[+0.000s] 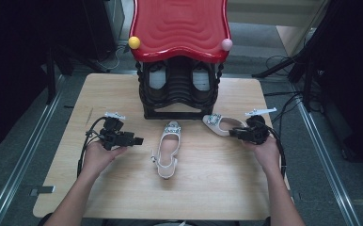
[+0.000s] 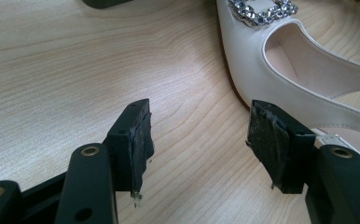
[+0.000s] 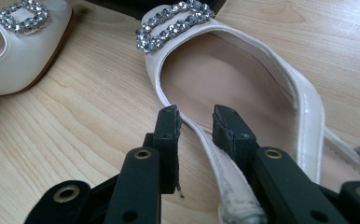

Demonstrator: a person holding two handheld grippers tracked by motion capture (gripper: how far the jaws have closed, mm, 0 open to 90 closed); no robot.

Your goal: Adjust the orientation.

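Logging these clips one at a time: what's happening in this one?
A person at a wooden table works with a gripper in each hand on a pair of white buckled shoes. The right gripper straddles the side rim of the right shoe, its fingers not yet pressing it. The left gripper is open above bare wood beside the middle shoe. A black shoe rack with a red top stands behind.
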